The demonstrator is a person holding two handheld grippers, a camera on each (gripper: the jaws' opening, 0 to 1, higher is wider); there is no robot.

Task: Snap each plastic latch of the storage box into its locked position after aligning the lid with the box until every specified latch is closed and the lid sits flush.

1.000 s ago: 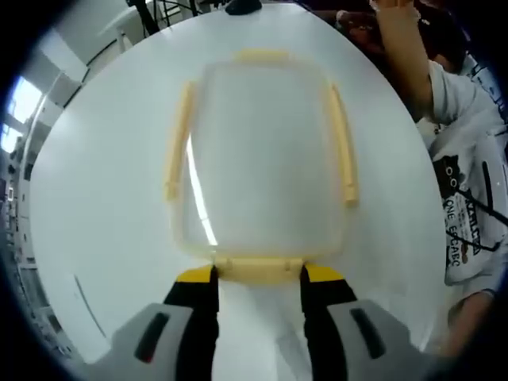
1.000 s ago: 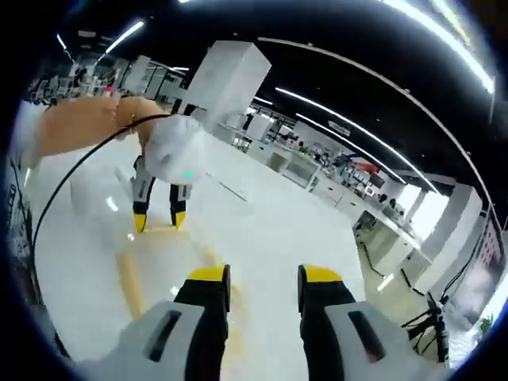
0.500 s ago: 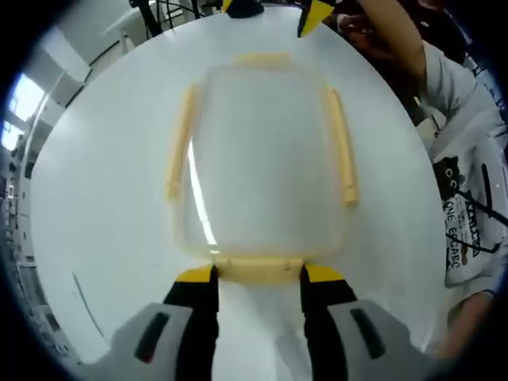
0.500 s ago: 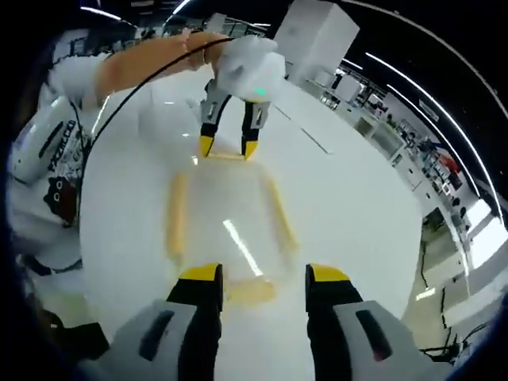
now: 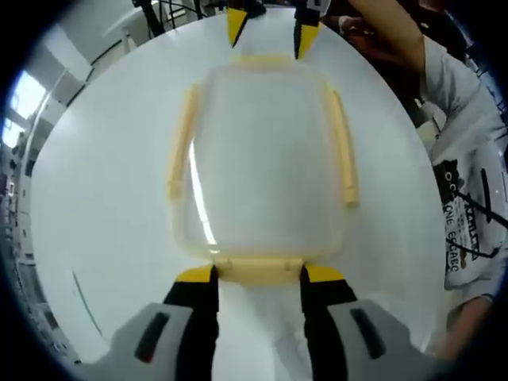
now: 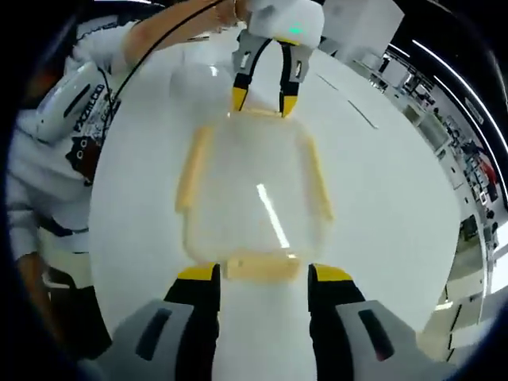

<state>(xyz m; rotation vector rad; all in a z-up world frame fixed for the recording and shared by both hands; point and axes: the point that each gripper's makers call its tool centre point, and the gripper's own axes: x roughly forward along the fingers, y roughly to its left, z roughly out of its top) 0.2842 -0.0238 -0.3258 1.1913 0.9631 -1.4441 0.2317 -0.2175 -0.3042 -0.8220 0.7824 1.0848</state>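
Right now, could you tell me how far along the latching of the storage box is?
The lid already lies on the storage box. In hand: the left gripper brackets one end latch, and the right gripper brackets the opposite end latch. I cannot tell whether any latch, including the long side latches, is locked.

The storage box [image 5: 262, 159] is sitting on the table [image 5: 95, 198] between the left gripper [image 5: 258, 276] and right gripper [image 6: 260, 276], which are facing each other at its opposite end latches.
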